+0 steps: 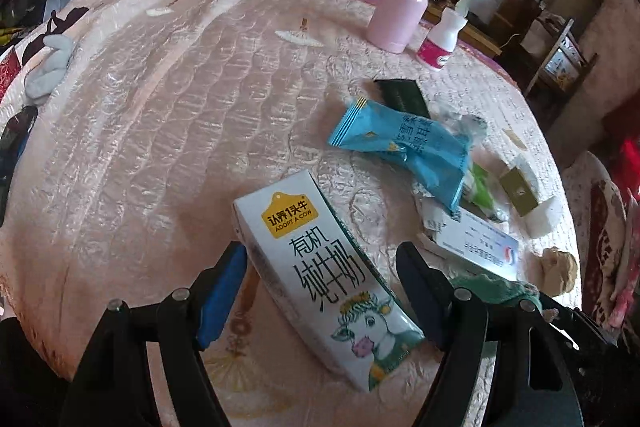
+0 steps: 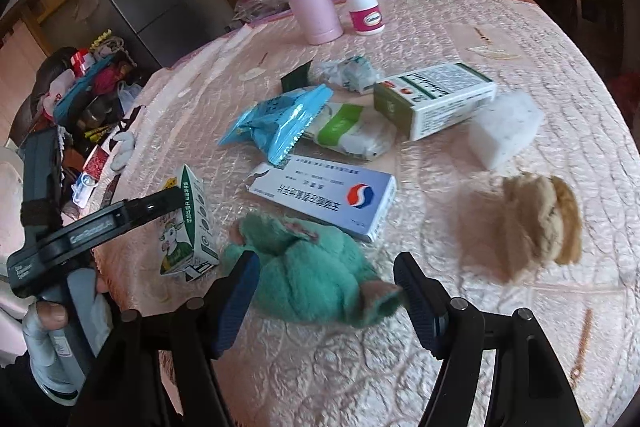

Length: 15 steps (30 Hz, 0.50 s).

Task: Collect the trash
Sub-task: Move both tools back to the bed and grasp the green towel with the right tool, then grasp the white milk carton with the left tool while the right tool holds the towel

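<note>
A milk carton [image 1: 320, 275] lies on the pink quilted table [image 1: 160, 107], between the spread fingers of the left gripper [image 1: 322, 263], untouched. The right gripper [image 2: 326, 283] (also spread) hovers over a green plush toy [image 2: 304, 267] beside the carton. Likely light and crushable; grip its long flat sides.

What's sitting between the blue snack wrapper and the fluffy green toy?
In the right wrist view, a flat white medicine box with a red-and-blue logo lies between the blue snack wrapper and the fluffy green toy, on the pink tablecloth.
</note>
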Motion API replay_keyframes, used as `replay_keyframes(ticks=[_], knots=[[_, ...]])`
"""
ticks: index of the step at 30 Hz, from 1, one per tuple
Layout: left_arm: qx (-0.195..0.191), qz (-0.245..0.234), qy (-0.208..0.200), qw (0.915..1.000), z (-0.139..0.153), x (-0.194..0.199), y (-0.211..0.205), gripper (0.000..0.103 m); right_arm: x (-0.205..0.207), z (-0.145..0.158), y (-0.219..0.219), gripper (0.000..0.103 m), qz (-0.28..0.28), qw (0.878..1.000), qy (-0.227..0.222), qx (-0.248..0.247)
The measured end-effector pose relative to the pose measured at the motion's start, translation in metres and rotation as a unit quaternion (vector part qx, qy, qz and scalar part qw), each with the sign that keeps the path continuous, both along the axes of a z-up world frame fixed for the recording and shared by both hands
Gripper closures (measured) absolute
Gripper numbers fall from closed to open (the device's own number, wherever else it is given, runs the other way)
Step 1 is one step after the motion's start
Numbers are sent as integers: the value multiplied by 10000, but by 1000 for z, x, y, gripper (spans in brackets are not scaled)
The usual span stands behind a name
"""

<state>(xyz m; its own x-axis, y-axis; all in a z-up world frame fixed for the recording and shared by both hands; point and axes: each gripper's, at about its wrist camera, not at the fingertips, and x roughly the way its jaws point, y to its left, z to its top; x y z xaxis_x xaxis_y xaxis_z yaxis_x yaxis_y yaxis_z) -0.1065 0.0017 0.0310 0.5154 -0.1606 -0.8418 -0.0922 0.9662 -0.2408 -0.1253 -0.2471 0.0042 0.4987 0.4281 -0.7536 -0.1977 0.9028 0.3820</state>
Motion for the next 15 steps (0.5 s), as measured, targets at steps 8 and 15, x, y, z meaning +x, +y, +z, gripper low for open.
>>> replay_keyframes(ticks=[8,15], knots=[[-29,-123,198,9997,-13,1,-5,26,6,-13,8,30,16,9999,102,-22],[-105,-345,76,9993,-10,-9,-9,34,-15,-9,10,44,86,9997,-201,-121]])
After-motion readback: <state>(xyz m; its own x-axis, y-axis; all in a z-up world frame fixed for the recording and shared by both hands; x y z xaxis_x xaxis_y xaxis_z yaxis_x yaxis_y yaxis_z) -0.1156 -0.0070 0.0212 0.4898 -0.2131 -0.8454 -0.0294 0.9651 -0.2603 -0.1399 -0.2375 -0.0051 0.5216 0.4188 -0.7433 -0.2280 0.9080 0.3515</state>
